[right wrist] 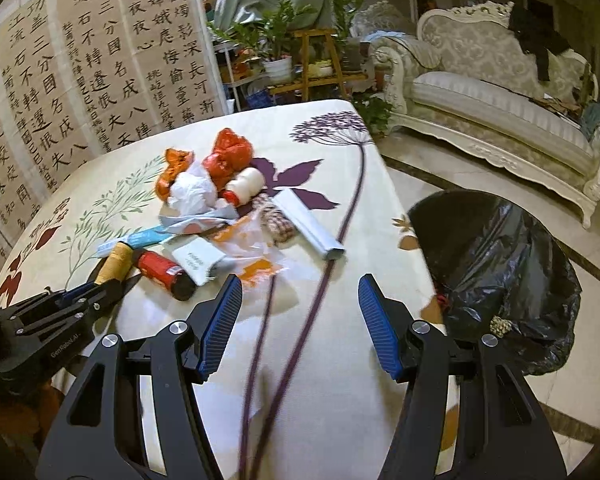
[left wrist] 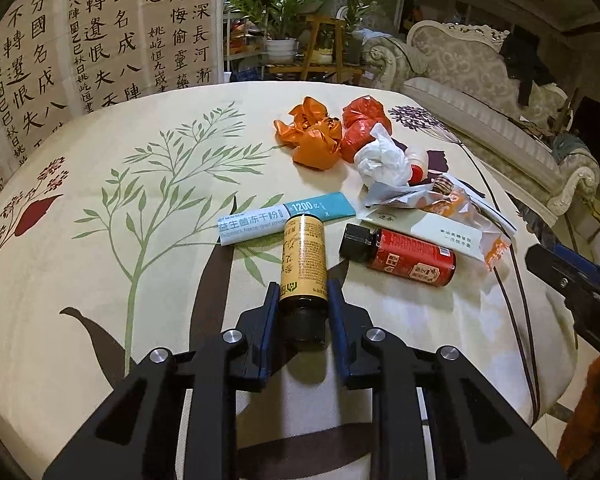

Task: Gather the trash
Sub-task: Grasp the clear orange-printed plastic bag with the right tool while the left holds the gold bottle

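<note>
A small gold-labelled bottle (left wrist: 303,260) with a black cap lies on the flowered tablecloth (left wrist: 100,280), and my left gripper (left wrist: 303,292) is shut on its lower end by the cap. In the right wrist view the same gold-labelled bottle (right wrist: 115,261) shows at the left gripper (right wrist: 100,286). A red bottle (left wrist: 404,257) lies just to its right. Behind it are a blue and white sachet (left wrist: 288,218), wrappers (left wrist: 440,216), crumpled white tissue (left wrist: 382,162) and orange and red bags (left wrist: 320,136). My right gripper (right wrist: 300,292) stands open over bare cloth, nothing between its fingers.
A bin lined with a black bag (right wrist: 496,272) stands on the floor off the table's right edge. A white box (right wrist: 308,226) lies on the cloth near the trash pile. A pale sofa (right wrist: 500,92) and potted plants (right wrist: 284,40) are beyond the table.
</note>
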A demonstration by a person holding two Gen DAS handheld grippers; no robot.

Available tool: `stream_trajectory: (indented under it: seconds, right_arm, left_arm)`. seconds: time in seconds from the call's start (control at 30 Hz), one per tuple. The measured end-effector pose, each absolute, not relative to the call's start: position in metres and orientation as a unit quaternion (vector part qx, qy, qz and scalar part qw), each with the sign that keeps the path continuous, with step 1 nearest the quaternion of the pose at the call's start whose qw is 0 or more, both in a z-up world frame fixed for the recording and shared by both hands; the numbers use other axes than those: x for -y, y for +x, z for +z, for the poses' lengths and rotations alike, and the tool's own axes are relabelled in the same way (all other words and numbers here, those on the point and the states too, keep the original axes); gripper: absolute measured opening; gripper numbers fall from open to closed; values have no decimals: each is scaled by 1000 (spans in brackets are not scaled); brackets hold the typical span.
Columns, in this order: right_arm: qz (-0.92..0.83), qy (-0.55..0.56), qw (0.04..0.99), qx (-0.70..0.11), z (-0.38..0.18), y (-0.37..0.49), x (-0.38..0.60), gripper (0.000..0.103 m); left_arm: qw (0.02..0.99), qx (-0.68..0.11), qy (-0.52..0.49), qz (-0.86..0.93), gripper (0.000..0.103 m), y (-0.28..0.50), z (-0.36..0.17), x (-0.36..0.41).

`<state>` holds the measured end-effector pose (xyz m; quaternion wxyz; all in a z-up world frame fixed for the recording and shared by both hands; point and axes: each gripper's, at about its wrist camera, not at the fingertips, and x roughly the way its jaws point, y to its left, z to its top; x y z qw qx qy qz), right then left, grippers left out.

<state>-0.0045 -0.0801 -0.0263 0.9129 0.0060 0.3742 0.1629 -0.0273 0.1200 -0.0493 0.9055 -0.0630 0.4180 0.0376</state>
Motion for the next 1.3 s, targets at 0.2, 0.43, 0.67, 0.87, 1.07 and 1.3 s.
stream_trajectory:
  seconds: [0.2, 0.43, 0.67, 0.87, 1.07, 1.3]
  right_arm:
    - [180, -2, 910, -375, -23, -3, 65, 59]
    - [174, -6, 908, -381, -28, 7, 58, 59]
    - [172, 17, 897, -407, -37, 20, 64, 46]
    - [187, 9, 891, -414, -41, 22, 52, 30]
    - [199, 24, 885, -420, -42, 28, 50, 20]
    - [206, 49, 883, -420, -38, 36, 54, 23]
  left_arm:
    - [905, -419, -69, 31, 25, -34, -48, -123]
    - [905, -416, -77, 35, 25, -41, -48, -135]
    - [908, -409, -81, 44, 25, -41, -45, -147]
    - [908, -409, -84, 42, 25, -38, -46, -150]
    - [908, -408, -85, 40, 25, -36, -46, -150]
    - [908, -409, -85, 43, 25, -35, -46, -151]
